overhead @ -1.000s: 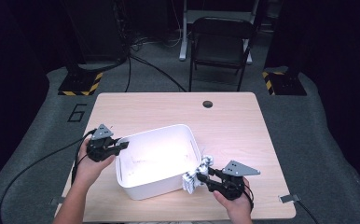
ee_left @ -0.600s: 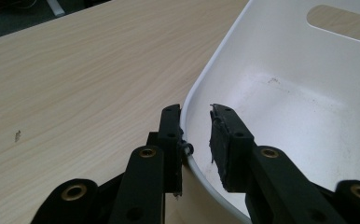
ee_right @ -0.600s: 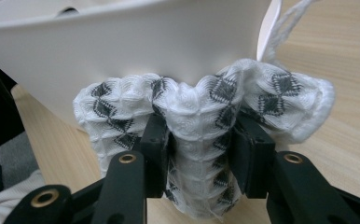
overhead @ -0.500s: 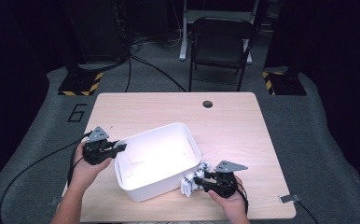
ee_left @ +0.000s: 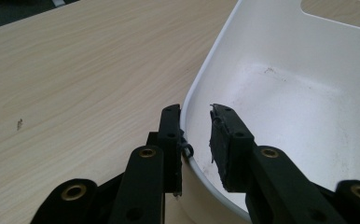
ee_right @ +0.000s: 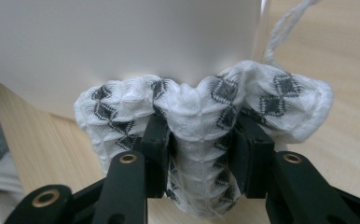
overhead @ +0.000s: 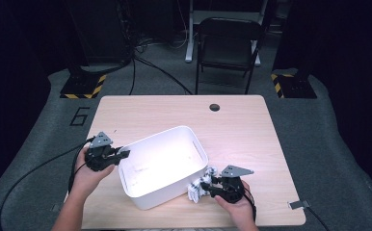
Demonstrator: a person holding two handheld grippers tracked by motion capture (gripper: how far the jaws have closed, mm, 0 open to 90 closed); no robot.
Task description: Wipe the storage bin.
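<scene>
Cloth (ee_right: 201, 116), white with black diamond pattern, bunched: lies on the bench (overhead: 251, 130) at the near right, pressed against the near right outer wall of the white tub (overhead: 162, 166). A loose white cord runs from it along the bench.

Right tool (overhead: 207, 186): held in a hand at the near right edge, pointing left toward the tub; jaws clenched on the cloth, a fold of fabric squeezed between the pads in the right gripper view.

Tub, white plastic, rectangular with rounded corners and a handle slot in its far right wall: stands askew on the near middle of the bench; inside shows faint scuffs.

Left tool (overhead: 122, 154): held in a hand at the near left, pointing right; jaws straddle the tub's left rim (ee_left: 192, 112), one outside against the wall, one inside with a small gap to it.

Bench, pale wood, round cable hole (overhead: 215, 107) near the far edge.

Chair (overhead: 228, 45), dark, on the floor beyond the bench.
</scene>
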